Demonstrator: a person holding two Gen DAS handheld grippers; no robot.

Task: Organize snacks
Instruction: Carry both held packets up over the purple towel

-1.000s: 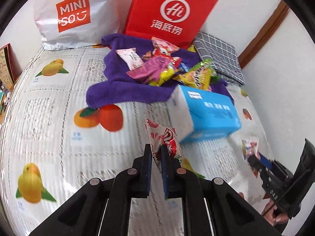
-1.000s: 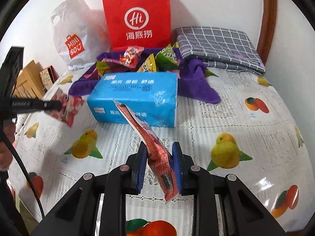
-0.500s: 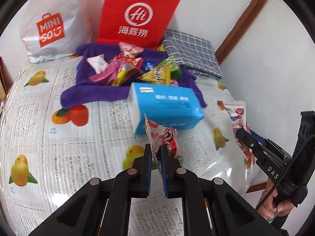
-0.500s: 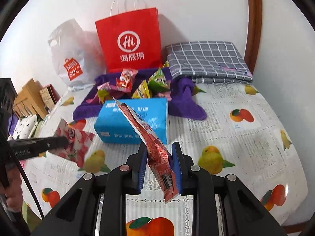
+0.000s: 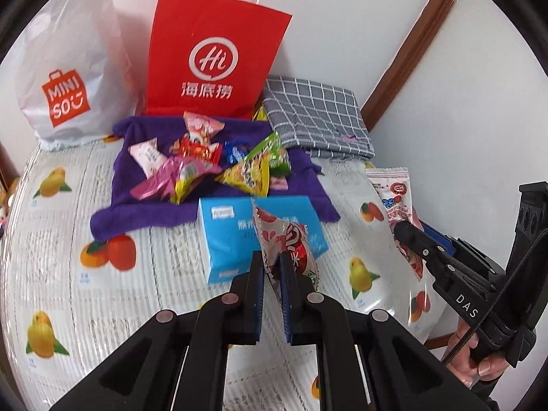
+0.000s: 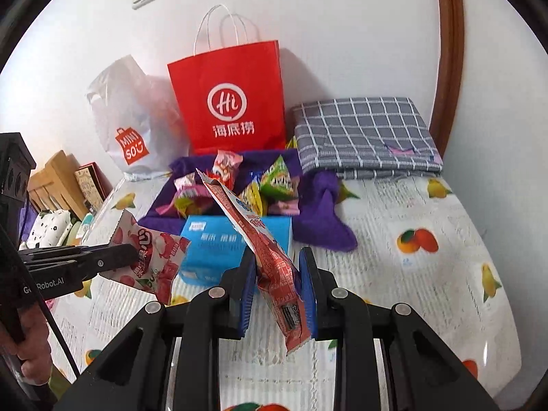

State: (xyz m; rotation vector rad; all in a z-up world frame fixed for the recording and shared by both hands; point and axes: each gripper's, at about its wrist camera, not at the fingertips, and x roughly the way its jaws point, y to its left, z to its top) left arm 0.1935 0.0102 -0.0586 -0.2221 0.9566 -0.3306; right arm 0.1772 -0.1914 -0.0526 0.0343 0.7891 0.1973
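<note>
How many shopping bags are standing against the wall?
2: a red paper bag behind the purple towel, and a white plastic bag just left of it.

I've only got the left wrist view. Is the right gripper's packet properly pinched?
Observer: Yes. In the right wrist view, the red packet is clamped between both fingers, and its lower end hangs below them.
Operator: And my left side?
Observer: The left gripper clamps one edge of a red-and-white packet, with the printed face toward this camera.
Operator: Anything off to the left?
Observer: Yes, a wooden box stands there.
</note>
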